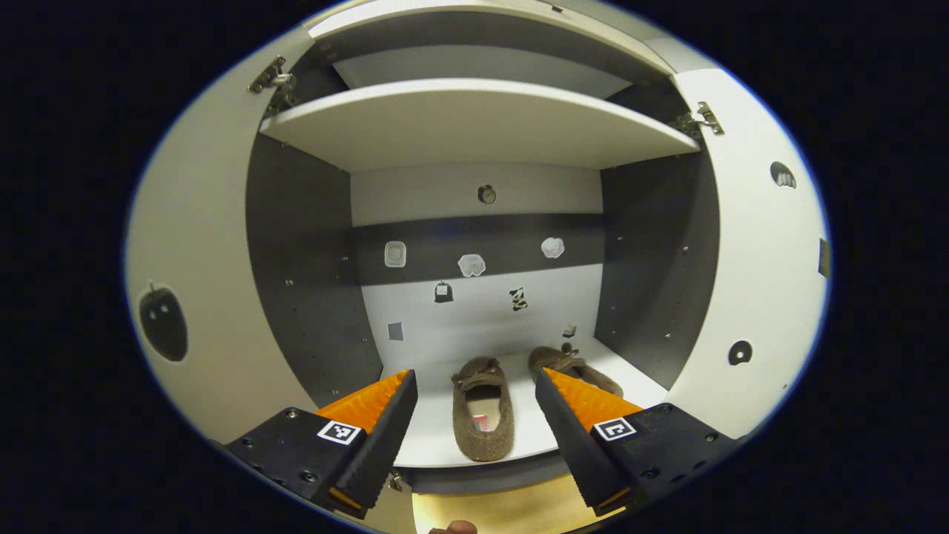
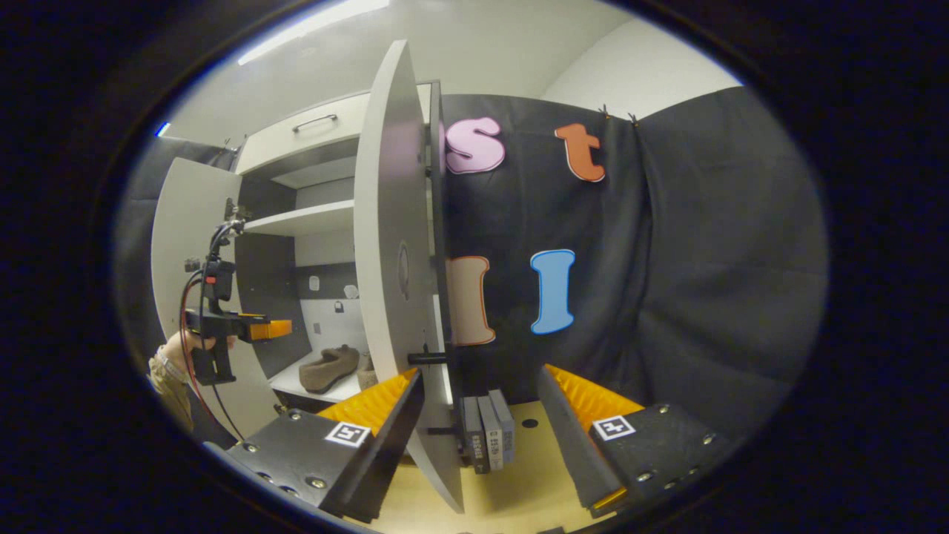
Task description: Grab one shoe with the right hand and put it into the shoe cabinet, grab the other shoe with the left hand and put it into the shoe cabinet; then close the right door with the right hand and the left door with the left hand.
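Note:
Two brown slippers lie side by side on the bottom shelf (image 1: 437, 445) of the open white shoe cabinet: one slipper (image 1: 483, 408) in the middle, the other slipper (image 1: 574, 367) to its right, partly behind my finger. My left gripper (image 1: 474, 378) is open in front of the shelf, holding nothing. In the right gripper view, my right gripper (image 2: 478, 393) is open, and the right door (image 2: 389, 259) stands edge-on between its fingers, close to the left one. Farther off, a hand (image 2: 178, 347) holds the left gripper (image 2: 259, 328) before the cabinet, above a slipper (image 2: 330, 367).
The left door (image 1: 193, 297) and right door (image 1: 764, 282) both swing wide open. An upper shelf (image 1: 474, 122) spans the cabinet. Three small dark boxes (image 2: 489, 437) stand on the wooden floor behind the right door. Black cloth hangs to the right.

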Demonstrator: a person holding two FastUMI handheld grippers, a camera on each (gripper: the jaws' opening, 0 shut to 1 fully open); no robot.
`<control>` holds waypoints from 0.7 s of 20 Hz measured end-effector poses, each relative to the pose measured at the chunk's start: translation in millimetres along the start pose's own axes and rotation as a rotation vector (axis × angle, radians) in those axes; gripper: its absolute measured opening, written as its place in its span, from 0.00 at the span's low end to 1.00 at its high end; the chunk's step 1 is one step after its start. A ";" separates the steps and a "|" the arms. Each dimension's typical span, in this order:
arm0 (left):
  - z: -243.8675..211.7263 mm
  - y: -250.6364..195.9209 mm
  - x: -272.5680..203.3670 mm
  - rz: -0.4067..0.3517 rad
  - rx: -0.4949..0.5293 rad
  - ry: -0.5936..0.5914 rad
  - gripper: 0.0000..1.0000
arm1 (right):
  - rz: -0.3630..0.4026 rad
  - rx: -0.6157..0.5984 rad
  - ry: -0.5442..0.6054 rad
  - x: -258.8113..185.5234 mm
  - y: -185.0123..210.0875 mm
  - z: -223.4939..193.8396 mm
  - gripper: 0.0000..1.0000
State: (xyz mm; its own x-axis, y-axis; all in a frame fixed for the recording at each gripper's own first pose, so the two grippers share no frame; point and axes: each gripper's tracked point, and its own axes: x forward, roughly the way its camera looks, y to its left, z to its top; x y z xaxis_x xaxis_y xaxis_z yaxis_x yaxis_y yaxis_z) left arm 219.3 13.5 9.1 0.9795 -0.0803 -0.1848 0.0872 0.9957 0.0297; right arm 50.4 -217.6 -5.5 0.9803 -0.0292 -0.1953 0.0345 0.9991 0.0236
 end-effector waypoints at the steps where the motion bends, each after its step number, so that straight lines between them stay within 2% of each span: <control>1: 4.5 -2.3 -9.3 -0.004 0.000 -0.011 0.98 | 0.009 -0.003 -0.001 0.7 1.4 1.4 0.93; 7: 10.5 -19.2 -59.2 -0.026 -0.012 -0.072 1.00 | 0.081 0.008 0.001 3.4 16.2 -1.5 0.93; 8: 9.5 -19.6 -63.3 -0.025 -0.011 -0.072 0.98 | 0.100 0.016 0.004 3.6 21.0 -2.4 0.87; 9: 10.0 -20.3 -67.5 -0.022 -0.008 -0.074 0.98 | 0.123 0.023 0.006 4.3 26.4 -2.3 0.93; 12: 7.1 -20.0 -80.3 -0.010 -0.005 -0.068 0.98 | 0.201 0.040 0.019 8.7 49.5 -6.5 0.93; 13: 6.5 -19.3 -83.9 -0.006 -0.006 -0.068 0.98 | 0.212 0.043 0.021 12.2 53.0 -8.0 0.92; 14: 5.3 -17.2 -87.3 0.001 -0.004 -0.068 0.98 | 0.226 0.043 0.022 14.6 58.2 -8.3 0.83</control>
State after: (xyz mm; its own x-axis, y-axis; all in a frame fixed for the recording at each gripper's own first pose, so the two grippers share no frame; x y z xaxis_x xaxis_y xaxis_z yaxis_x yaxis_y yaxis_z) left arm 133.3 3.2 29.9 0.9896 -0.0825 -0.1179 0.0861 0.9960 0.0255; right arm 65.1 -159.6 -15.2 0.9595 0.1965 -0.2020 -0.1770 0.9779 0.1110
